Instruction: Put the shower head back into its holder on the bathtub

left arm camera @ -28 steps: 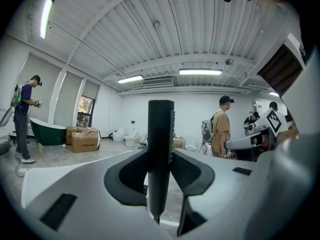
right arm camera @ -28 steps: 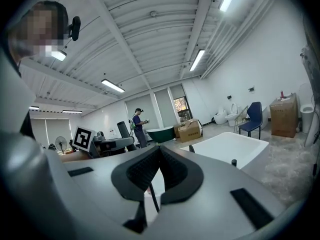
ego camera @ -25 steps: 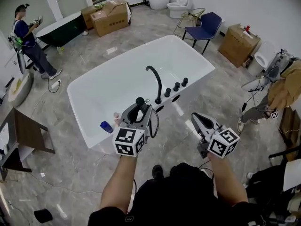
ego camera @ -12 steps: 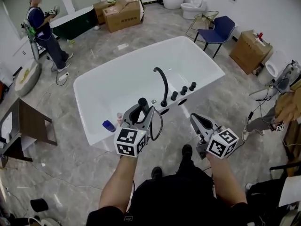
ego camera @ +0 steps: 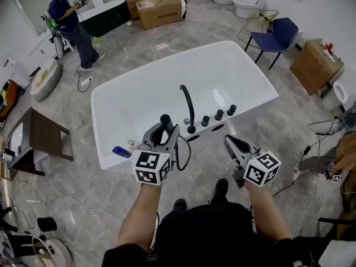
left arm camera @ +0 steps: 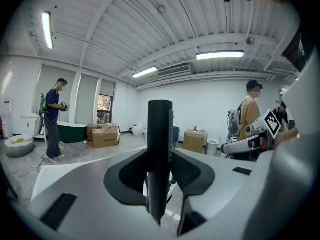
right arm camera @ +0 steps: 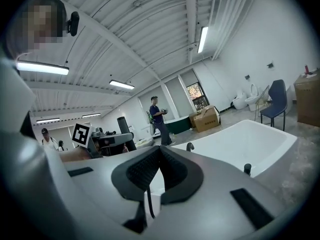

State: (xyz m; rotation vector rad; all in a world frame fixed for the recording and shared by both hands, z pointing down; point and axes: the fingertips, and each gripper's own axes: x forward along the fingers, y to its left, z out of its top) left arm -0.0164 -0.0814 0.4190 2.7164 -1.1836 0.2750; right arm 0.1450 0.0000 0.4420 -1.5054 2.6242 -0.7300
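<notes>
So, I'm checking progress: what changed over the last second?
The person stepped toward the bathtub, carrying both grippers along. Nothing was grasped or released: the left gripper still clamps the shower head, and the right gripper stays shut and empty.

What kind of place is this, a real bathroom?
Probably not: it looks like a hall, maybe a fixture showroom or test space. A white bathtub stands mid-room, loose toilets sit by the far wall, and cardboard boxes lie beside a dark green tub.
</notes>
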